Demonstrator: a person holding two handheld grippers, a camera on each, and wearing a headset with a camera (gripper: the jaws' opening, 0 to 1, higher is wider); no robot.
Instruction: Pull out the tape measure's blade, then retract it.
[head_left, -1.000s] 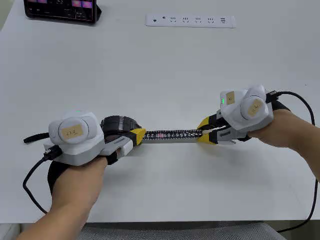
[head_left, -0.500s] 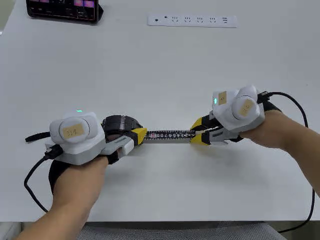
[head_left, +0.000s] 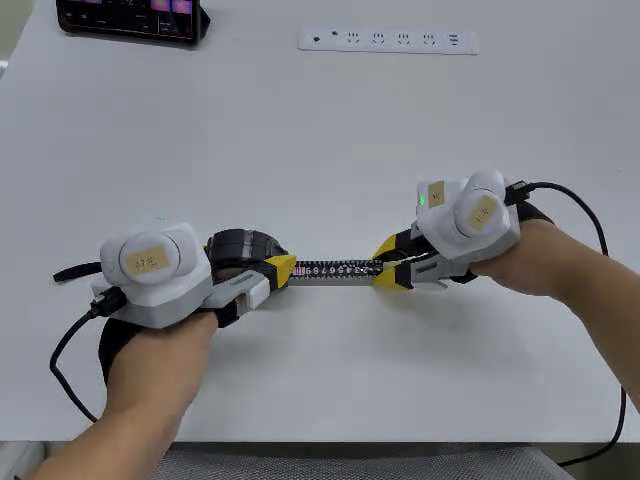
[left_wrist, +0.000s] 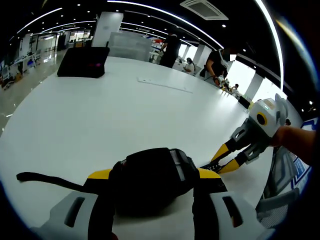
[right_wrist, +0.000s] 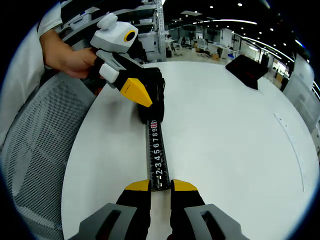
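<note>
1. Right now your left gripper (head_left: 272, 272) is clenched on the tape measure (head_left: 240, 250), with a yellow-tipped jaw on either side of its black case (left_wrist: 150, 177).
2. Your right gripper (head_left: 388, 272) is pinched on the free end of the blade (head_left: 335, 270), jaws almost together around it.
3. Between the two grippers the blade runs straight, a dark strip with white numerals. In the right gripper view you can read 2 to 9 climbing toward the case.
4. You have the tape measure near the front edge of the white table (head_left: 330, 140), left of the middle. A black strap (head_left: 75, 272) trails toward the left edge.
5. You cannot see the blade's tip, which is buried between the right jaws. In the head view your left gripper covers part of the case.
6. A power strip (head_left: 388, 40) lies by the far edge, and a dark screen (head_left: 130, 18) stands at the far left corner.
</note>
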